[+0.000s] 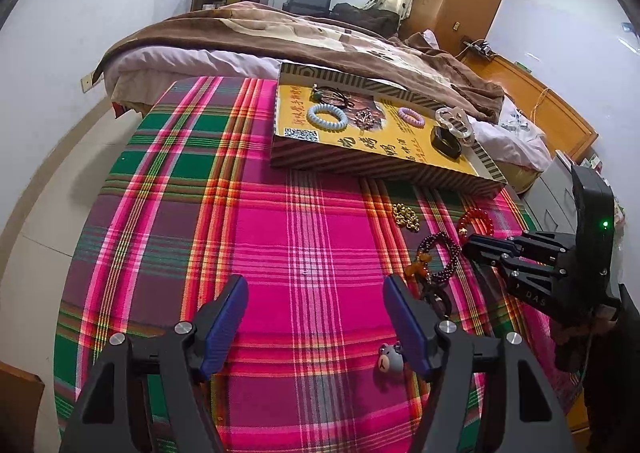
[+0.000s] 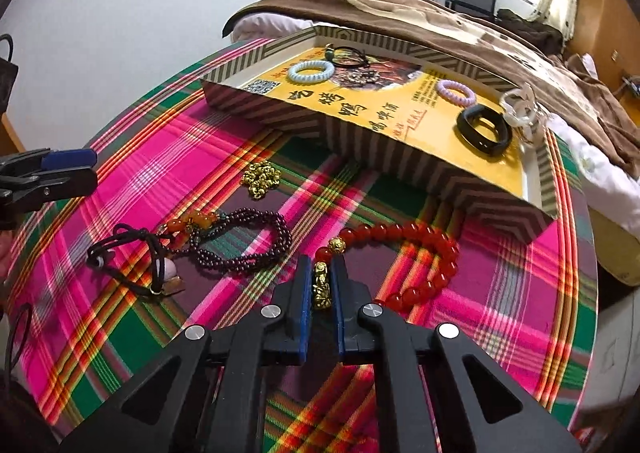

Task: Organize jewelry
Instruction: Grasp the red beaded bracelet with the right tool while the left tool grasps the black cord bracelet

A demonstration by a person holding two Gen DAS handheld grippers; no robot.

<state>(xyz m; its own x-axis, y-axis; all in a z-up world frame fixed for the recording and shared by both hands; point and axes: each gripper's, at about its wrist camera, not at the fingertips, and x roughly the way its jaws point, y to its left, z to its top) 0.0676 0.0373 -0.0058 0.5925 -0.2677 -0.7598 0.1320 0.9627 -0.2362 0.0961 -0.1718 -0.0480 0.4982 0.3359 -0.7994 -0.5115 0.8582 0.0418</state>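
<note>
1. The left gripper point(image 1: 314, 317) is hovering over the plaid cloth point(image 1: 168, 189) with its blue-padded jaws spread wide and nothing between them. In the right wrist view only its tip point(image 2: 68, 163) is showing, at the left edge.
2. A bear-face charm point(image 1: 389, 360) is lying on the cloth just beside the left gripper's right finger. This item is appearing in the left wrist view only.
3. A black cord necklace point(image 2: 124, 253) is lying left of the dark purple bead strand point(image 2: 244, 241). The cord's loop is showing clearly in the right wrist view only.
4. The gold chain point(image 2: 261, 177) is sitting bunched on the cloth, near the box's front wall.
5. The striped box point(image 1: 360, 169) is sitting at the far side of the cloth. It is holding a blue coil band point(image 1: 327, 117), a lilac coil band point(image 1: 410, 116), a black bangle point(image 1: 445, 140) and a clear piece point(image 1: 454, 120).
6. The right gripper point(image 2: 321, 285) is clenching the gold charm point(image 2: 321, 285) of the red bead bracelet point(image 2: 432, 253). The bracelet is lying on the cloth, in front of the box. This grip is showing in the right wrist view only. In the left wrist view the right gripper point(image 1: 472, 245) is appearing side-on, covering part of the bracelet point(image 1: 476, 219).
</note>
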